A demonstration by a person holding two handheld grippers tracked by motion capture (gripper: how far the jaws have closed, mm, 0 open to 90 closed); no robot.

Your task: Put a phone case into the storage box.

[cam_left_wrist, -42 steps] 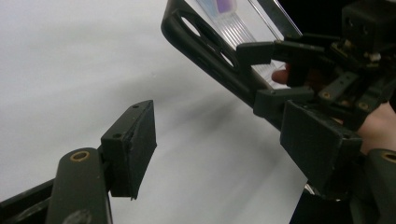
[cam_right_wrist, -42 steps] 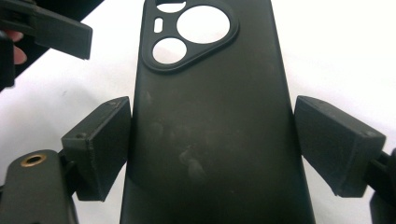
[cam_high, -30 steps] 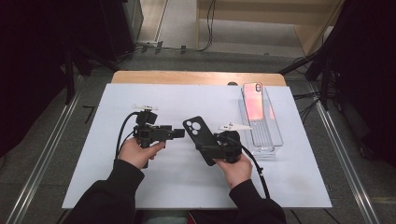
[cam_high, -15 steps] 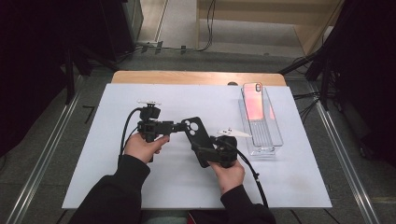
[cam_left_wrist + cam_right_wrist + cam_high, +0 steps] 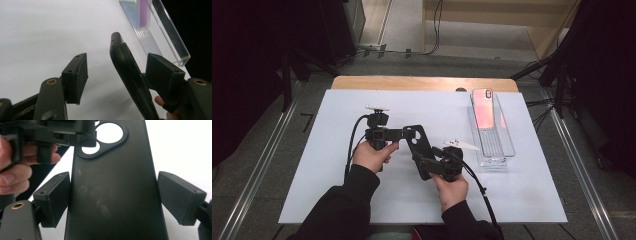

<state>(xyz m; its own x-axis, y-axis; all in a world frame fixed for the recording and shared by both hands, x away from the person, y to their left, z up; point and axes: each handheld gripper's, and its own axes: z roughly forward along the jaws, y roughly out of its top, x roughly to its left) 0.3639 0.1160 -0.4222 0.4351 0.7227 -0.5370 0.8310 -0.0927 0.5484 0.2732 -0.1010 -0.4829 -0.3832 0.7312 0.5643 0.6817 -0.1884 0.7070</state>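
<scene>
White tabletop (image 5: 337, 200) under dark surroundings. Left gripper (image 5: 404, 133) has been closing its jaws around the top end of the black phone case (image 5: 418, 150); in the left gripper view one pad is touching the case (image 5: 130, 75), the other standing off, so no grip yet. Since a second ago it has been moving in: a handover or two-handed hold looks underway. Right gripper (image 5: 424, 162) is clamping the case's lower sides. Case's long axis is running away from the right gripper, camera cutout (image 5: 105, 138) at the far end. Beyond, a clear tray (image 5: 504, 150) holds a pink phone (image 5: 483, 107).
</scene>
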